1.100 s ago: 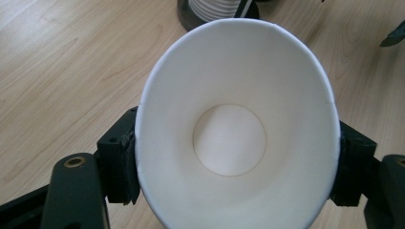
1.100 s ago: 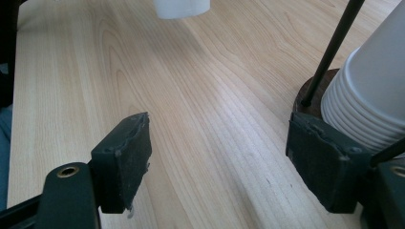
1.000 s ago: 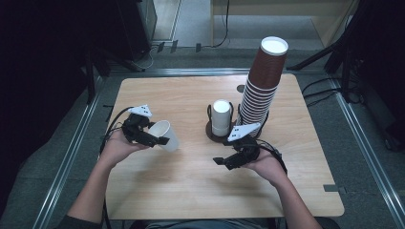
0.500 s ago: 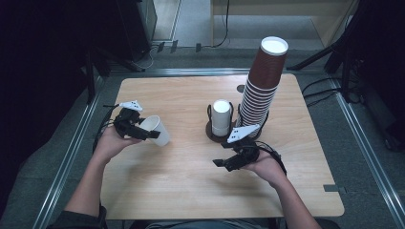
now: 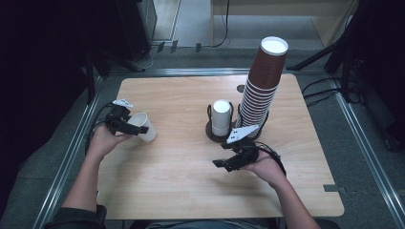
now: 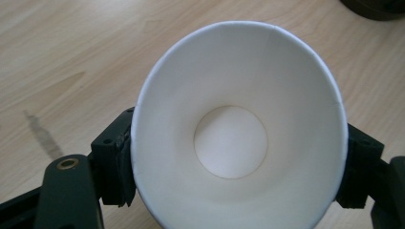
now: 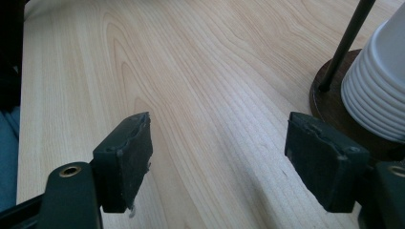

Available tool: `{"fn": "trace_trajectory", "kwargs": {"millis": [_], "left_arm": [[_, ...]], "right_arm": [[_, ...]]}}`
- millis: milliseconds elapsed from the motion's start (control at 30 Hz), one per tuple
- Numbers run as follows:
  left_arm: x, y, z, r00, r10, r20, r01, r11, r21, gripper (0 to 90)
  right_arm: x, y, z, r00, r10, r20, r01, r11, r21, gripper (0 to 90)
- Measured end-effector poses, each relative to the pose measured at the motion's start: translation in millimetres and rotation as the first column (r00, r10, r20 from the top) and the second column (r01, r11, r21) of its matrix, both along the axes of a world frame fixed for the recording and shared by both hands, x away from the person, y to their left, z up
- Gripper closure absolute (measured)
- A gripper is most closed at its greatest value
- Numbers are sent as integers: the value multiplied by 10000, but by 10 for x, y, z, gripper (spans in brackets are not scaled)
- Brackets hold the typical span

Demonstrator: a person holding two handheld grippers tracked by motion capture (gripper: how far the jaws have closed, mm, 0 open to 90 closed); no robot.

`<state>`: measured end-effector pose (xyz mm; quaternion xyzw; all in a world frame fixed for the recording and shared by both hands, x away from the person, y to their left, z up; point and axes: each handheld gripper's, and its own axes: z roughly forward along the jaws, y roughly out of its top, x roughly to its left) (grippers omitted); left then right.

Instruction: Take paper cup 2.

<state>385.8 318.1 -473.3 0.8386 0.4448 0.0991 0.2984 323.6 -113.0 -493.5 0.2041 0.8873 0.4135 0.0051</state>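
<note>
One white paper cup (image 5: 143, 126) is held sideways in the left claw (image 5: 128, 126), out at the left edge of the desk (image 5: 181, 191), well apart from the cup holder (image 5: 220, 134) it has been carried away from over the last second. In the left gripper view the cup's open mouth (image 6: 237, 143) faces the camera, and a black jaw pad sits against each side of its wall. The left jaws have just been opening, yet the cup is between them and the pads touch it, so the grip is judged to be loosening rather than let go. A release at this spot is therefore judged to be close, with the cup low over the wood.

The right claw (image 5: 224, 163) is kept in place near the front of the holder, its jaws wide apart with bare wood between them. Beside it, an upturned white cup (image 5: 221, 116) sits in the holder, and the tall brown stack (image 5: 261, 90) leans just behind, ready for a further pick.
</note>
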Motion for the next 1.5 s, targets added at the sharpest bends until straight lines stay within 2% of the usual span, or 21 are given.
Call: {"fn": "trace_trajectory", "kwargs": {"millis": [33, 100, 267, 333, 767, 967, 1000, 1100, 1300, 1400, 1467, 1500], "left_arm": [[0, 0, 0, 10000, 0, 0, 0, 10000, 0, 207], [20, 31, -1, 9995, 293, 75, -295, 9989, 356, 205], [52, 59, -30, 9988, 491, 13, -491, 9978, 440, 194], [65, 44, -49, 9991, 418, -26, -416, 9979, 486, 184], [86, 22, -79, 9989, 388, -247, -381, 9988, 295, 127], [74, 30, -48, 9987, 470, -193, -469, 9989, 43, 72], [59, 29, -30, 9992, 349, -173, -351, 9993, -116, 72], [44, 19, -2, 9995, 292, -100, -294, 9994, -196, 72], [8, 50, 84, 9993, 362, 121, -354, 9975, -614, 72], [-4, 63, 115, 9992, 354, 206, -341, 9975, -615, 72], [-26, 77, 174, 9990, 363, 280, -337, 9955, -885, 72], [-33, 80, 197, 9989, 356, 308, -329, 9959, -839, 72]], "right_arm": [[0, -1, 0, 10000, -4, 4, 4, 10000, -6, 248], [0, -1, -2, 10000, -3, 2, 3, 10000, -20, 248], [2, 0, -3, 10000, -19, -4, 19, 10000, -27, 248], [2, 0, -2, 10000, -29, -20, 29, 10000, -6, 249], [2, -3, 3, 10000, -39, -36, 39, 10000, 22, 250], [6, -16, 10, 10000, -65, -13, 65, 9999, 80, 250], [6, -17, 11, 10000, -82, -25, 82, 9999, 90, 250], [8, -21, 13, 10000, -69, -44, 70, 9999, 83, 249], [12, -28, 26, 9999, -70, -91, 71, 9999, 132, 249], [22, -37, 34, 9999, -94, -94, 96, 9998, 159, 250], [26, -42, 39, 9998, -31, -209, 35, 9998, 193, 249], [26, -44, 47, 9997, -21, -240, 28, 9996, 265, 249]]}}
